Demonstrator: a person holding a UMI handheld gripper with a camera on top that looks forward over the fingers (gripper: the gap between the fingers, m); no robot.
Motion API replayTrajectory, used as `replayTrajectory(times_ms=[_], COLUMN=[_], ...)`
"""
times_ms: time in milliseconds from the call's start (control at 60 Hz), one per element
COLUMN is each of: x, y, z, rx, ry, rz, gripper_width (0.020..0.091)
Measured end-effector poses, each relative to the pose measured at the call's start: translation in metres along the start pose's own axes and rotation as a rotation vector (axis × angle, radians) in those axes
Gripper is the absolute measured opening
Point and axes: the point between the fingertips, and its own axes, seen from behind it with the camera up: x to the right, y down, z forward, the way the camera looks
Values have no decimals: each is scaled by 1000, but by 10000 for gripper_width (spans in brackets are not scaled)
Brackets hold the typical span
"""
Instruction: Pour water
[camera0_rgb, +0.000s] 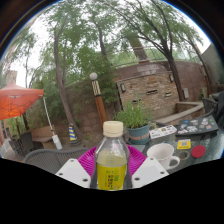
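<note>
A: Start at the left of the frame. What is there?

B: A red-orange parasol at mid-left, and lower down a dark metal mesh table running across the bottom. Nothing there looks like a hazard.

A: And the centre?

B: The clear plastic bottle with a white cap and yellow-green label stands upright at lower centre, between the two white fingers of the hand-held gripper. The magenta pads sit against its sides, so I judge the gripper closed on the bottle, gripping it around the label.

A: Is the cap on?

B: It appears so. That is my first worry: if the bottle is tipped with the cap on, nothing pours.

A: Other risks?

B: The bottle is thin plastic and round. A hard squeeze could dent it and push water out in a gush once it is open; a weak one could let it twist or slip in the pads as it tilts.

A: Where would the water go?

B: Just right of the bottle, at lower right, sits a white ceramic cup. It is near, so the neck could knock the rim while swinging over, or the stream could miss.

A: Further right?

B: A small yellow object and a small red object lie beyond the cup, with a tray of assorted items behind them. Spilled water would reach those first.
</note>
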Motion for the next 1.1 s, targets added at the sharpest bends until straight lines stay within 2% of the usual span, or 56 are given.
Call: replayTrajectory(times_ms=[50,183,300,400,550,667,767,850,917,1000,1100], x=[0,16,48,76,82,74,67,43,32,26,71], y=[-9,-24,-28,-15,-29,-33,-30,-46,-69,-114,-189], z=[20,46,51,59,50,52,55,48,41,5,-29], rx=[8,-26,-16,12,47,35,4,-52,-46,48,244], ry=[-52,-206,-272,-281,-313,-335,-313,-397,-436,-462,-370], rz=[220,937,1475,1662,1853,1936,1934,1777,1561,1176,661], gripper_width=[412,412,411,410,407,409,409,410,410,412,411])
